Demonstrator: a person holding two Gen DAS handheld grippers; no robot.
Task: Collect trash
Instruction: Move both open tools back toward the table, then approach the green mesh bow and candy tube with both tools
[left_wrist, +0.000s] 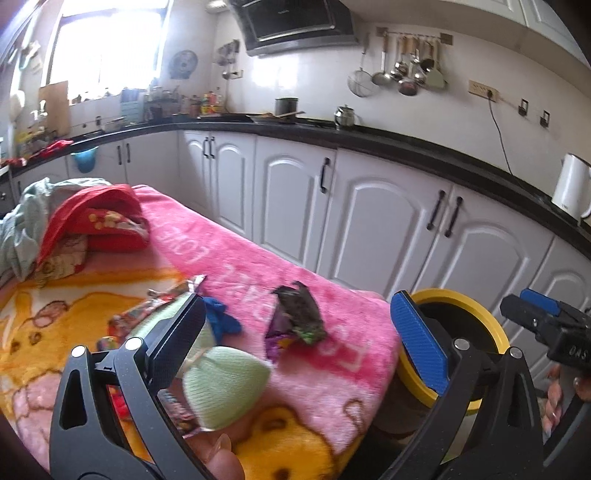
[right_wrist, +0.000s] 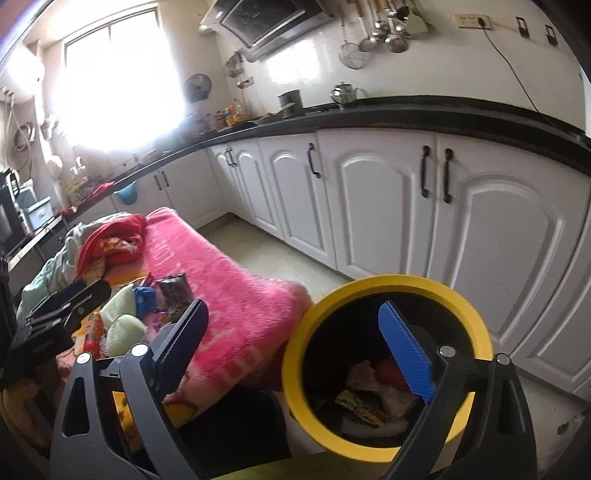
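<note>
A dark crumpled wrapper (left_wrist: 300, 318) lies on the pink blanket (left_wrist: 236, 273), between my left gripper's (left_wrist: 303, 334) open, empty fingers. More wrappers (left_wrist: 162, 302), a blue scrap (left_wrist: 221, 318) and pale green socks (left_wrist: 221, 384) lie by its left finger. The yellow-rimmed black bin (right_wrist: 384, 291) stands on the floor beside the blanket's corner, with trash (right_wrist: 369, 398) inside. My right gripper (right_wrist: 295, 358) is open and empty, with its blue finger over the bin's mouth. The bin also shows in the left wrist view (left_wrist: 461, 295), as does the right gripper (left_wrist: 532, 310).
A red garment (left_wrist: 96, 218) and a grey-green cloth (left_wrist: 26, 221) are heaped at the blanket's far end. White cabinets (left_wrist: 295, 206) under a black counter (left_wrist: 369, 136) run along the wall. A white kettle (left_wrist: 572, 184) stands on the counter at right.
</note>
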